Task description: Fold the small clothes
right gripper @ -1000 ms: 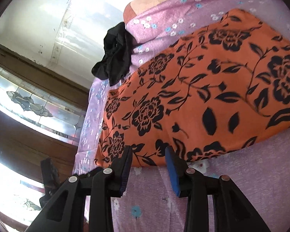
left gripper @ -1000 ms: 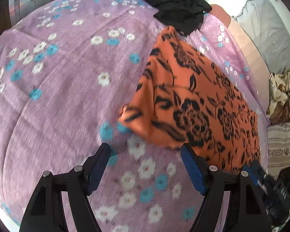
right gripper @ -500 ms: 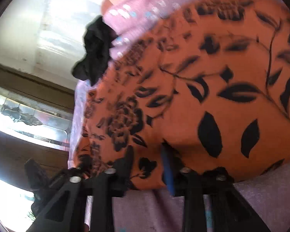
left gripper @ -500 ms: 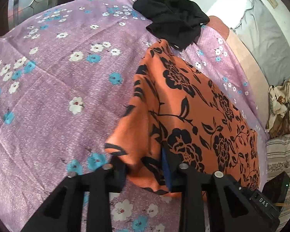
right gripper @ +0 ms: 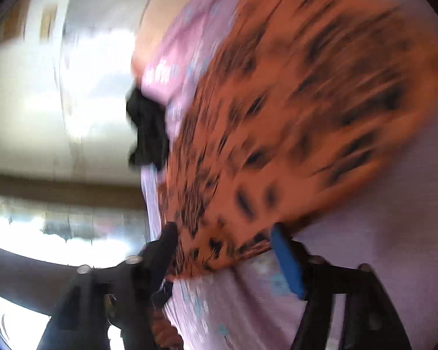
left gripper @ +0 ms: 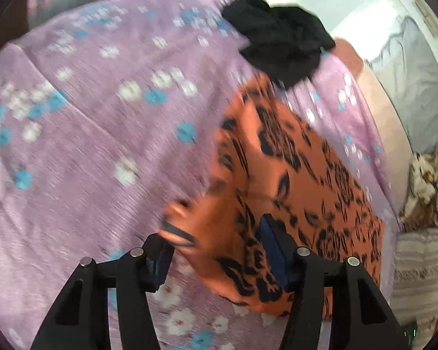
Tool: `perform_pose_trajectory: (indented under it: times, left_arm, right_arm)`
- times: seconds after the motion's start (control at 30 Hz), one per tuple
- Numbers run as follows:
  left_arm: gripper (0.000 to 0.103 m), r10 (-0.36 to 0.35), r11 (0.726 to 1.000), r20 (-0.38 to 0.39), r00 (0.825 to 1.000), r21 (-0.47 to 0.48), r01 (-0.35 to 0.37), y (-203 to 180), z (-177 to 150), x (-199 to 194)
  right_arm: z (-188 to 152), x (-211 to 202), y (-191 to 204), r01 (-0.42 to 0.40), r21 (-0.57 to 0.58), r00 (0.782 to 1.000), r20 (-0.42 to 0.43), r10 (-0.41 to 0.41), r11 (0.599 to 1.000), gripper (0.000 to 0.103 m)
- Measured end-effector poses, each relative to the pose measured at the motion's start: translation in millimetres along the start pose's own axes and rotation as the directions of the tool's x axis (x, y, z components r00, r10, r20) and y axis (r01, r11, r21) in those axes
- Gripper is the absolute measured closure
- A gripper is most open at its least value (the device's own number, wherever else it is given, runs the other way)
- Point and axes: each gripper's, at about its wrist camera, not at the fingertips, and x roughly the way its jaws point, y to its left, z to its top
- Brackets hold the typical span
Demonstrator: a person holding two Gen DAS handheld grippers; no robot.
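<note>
An orange garment with a black flower print [left gripper: 292, 180] lies on the purple flowered bedsheet [left gripper: 96, 134]. In the left wrist view its near corner sits between the fingers of my left gripper [left gripper: 216, 250], whose jaws stand apart. In the blurred right wrist view the same orange garment [right gripper: 292, 110] fills the middle, and its near edge lies between the fingers of my right gripper [right gripper: 227, 256], whose jaws also stand apart. Both views are motion-blurred.
A crumpled black garment [left gripper: 280, 46] lies at the far end of the bed, also seen in the right wrist view [right gripper: 149, 134]. A grey pillow [left gripper: 408, 87] and a beige patterned cloth [left gripper: 429, 186] lie at the right. A window [right gripper: 58, 227] is at the left.
Both grippers were shut on the orange garment's near edge half a second ago; both have since opened. The garment's corner has dropped toward the sheet, and both cameras are moving fast.
</note>
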Motion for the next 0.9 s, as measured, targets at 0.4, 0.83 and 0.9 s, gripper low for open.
perform_pose_trajectory:
  times: [0.4, 0.83, 0.9]
  left_arm:
    - [0.035, 0.002, 0.985, 0.034, 0.999, 0.173, -0.008, -22.9, 4.7, -11.3]
    - [0.035, 0.092, 0.991, -0.106, 0.990, 0.110, -0.080, 9.5, 29.2, 24.2]
    - [0.035, 0.104, 0.993, -0.097, 0.990, 0.064, -0.098, 21.9, 37.5, 19.0]
  right_arm:
    - [21.4, -53.5, -56.3, 0.123, 0.108, 0.953, 0.266, -0.147, 0.987, 0.037]
    - [61.1, -8.6, -36.9, 0.169, 0.116, 0.926, 0.320, -0.198, 0.979, 0.083]
    - [55.6, -8.8, -7.4, 0.213, 0.035, 0.910, 0.356, -0.211, 0.976, 0.084]
